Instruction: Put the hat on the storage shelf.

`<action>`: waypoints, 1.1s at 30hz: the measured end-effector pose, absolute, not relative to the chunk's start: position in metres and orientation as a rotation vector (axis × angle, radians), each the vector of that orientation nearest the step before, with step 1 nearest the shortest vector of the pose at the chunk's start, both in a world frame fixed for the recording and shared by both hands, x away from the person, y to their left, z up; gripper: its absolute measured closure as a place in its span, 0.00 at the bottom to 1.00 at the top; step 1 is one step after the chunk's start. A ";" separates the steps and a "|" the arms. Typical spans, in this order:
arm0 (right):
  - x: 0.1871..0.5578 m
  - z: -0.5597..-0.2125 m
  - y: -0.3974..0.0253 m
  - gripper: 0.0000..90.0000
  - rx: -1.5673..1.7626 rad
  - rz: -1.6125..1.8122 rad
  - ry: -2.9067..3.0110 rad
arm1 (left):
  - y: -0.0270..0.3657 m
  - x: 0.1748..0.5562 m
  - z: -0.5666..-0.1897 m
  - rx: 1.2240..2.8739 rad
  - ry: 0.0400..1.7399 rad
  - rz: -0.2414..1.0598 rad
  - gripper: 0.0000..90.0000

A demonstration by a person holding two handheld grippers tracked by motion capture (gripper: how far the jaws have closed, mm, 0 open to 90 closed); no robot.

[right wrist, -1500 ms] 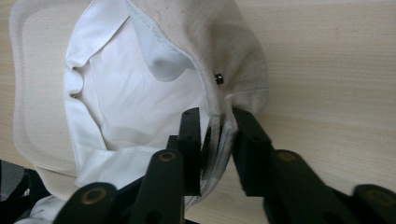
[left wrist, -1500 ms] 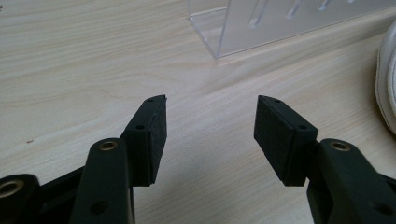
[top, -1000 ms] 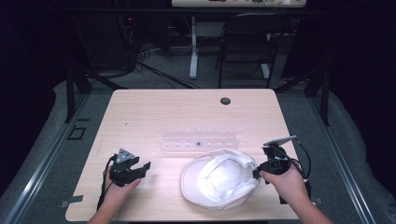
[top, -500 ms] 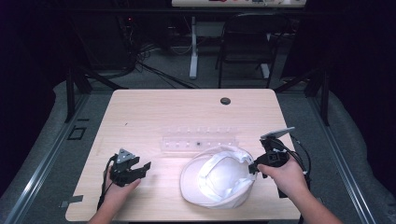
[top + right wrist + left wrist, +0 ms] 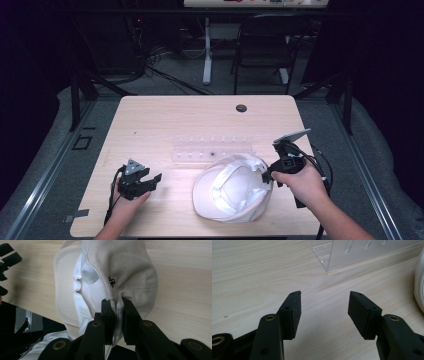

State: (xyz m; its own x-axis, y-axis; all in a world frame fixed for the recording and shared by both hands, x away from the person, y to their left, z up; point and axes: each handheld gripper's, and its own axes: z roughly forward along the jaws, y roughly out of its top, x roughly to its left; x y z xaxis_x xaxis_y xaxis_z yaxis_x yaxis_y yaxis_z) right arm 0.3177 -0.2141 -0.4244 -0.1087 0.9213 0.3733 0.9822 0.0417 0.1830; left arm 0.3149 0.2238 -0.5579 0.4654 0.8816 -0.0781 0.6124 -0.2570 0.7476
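A cream-white cap [image 5: 232,187] lies upside down near the table's front edge, its white lining facing up. My right gripper [image 5: 268,176] is shut on the cap's right rim; in the right gripper view the cap [image 5: 120,272] hangs from the right gripper [image 5: 117,305], the fabric pinched between its pads beside a small metal snap. At the front left my left gripper [image 5: 152,181] rests low over the wood and stands open. In the left gripper view the left gripper [image 5: 324,302] has bare table between its fingers, with the cap's edge [image 5: 419,277] at far right.
A clear acrylic rack [image 5: 212,150] with a row of slots lies just behind the cap; its corner [image 5: 342,252] shows ahead of the left jaws. A dark grommet hole [image 5: 241,108] sits near the table's [image 5: 150,125] far edge. A chair [image 5: 260,45] stands beyond.
My right gripper has lifted and tilted the cap's right rim, so the cap has turned more on its side. The left gripper has stayed where it was.
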 end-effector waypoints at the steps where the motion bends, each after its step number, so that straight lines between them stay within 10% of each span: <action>1: 0.318 -0.423 -0.214 0.91 -1.966 -0.579 -2.163 | 0.224 0.315 -0.558 1.980 1.241 0.466 0.49; 33: 0.327 -0.393 -0.187 0.91 -1.697 -0.895 -1.907 | 0.223 0.314 -0.558 1.966 1.240 0.450 0.49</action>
